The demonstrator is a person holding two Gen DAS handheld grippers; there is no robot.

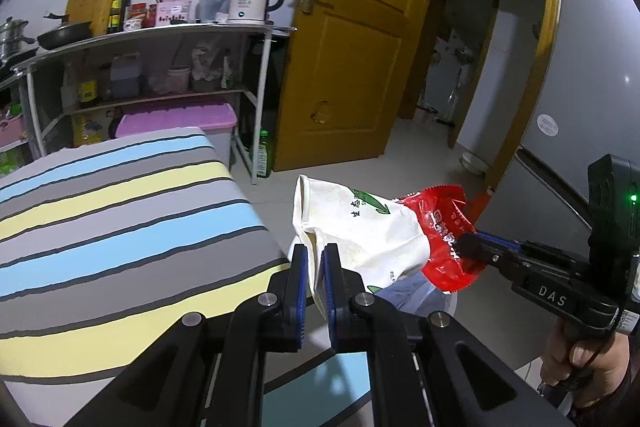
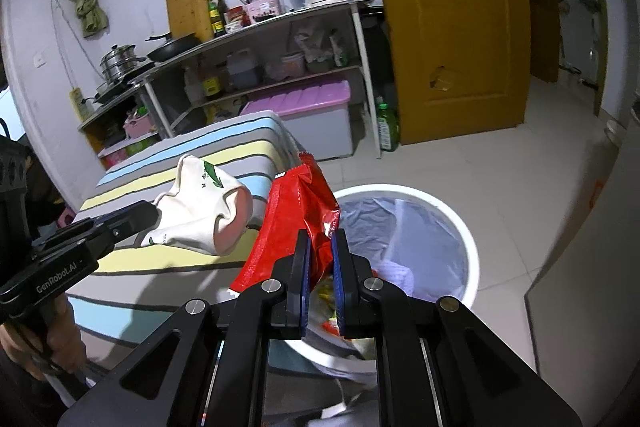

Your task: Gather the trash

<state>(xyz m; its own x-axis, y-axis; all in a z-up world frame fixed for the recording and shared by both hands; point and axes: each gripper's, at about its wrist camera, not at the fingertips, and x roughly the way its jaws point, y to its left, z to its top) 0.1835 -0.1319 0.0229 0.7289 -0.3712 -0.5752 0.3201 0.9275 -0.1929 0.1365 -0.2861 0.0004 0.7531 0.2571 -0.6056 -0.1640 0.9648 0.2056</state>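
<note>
My left gripper [image 1: 314,251] is shut on a crushed white paper cup [image 1: 360,223] with green print, held in the air past the table's corner. It also shows in the right wrist view [image 2: 200,211]. My right gripper [image 2: 320,239] is shut on a red snack wrapper [image 2: 296,211], held just above the near rim of a white trash bin [image 2: 472,247] lined with a grey bag. In the left wrist view the wrapper [image 1: 444,227] hangs beside the cup, with the right gripper [image 1: 468,247] clamped on it.
A table with a striped cloth [image 1: 120,219] lies to the left. Behind it stands a metal shelf rack [image 1: 160,39] with a kettle, bottles and pans, and a purple-lidded box [image 1: 180,119]. An open yellow door [image 1: 352,39] and tiled floor lie beyond.
</note>
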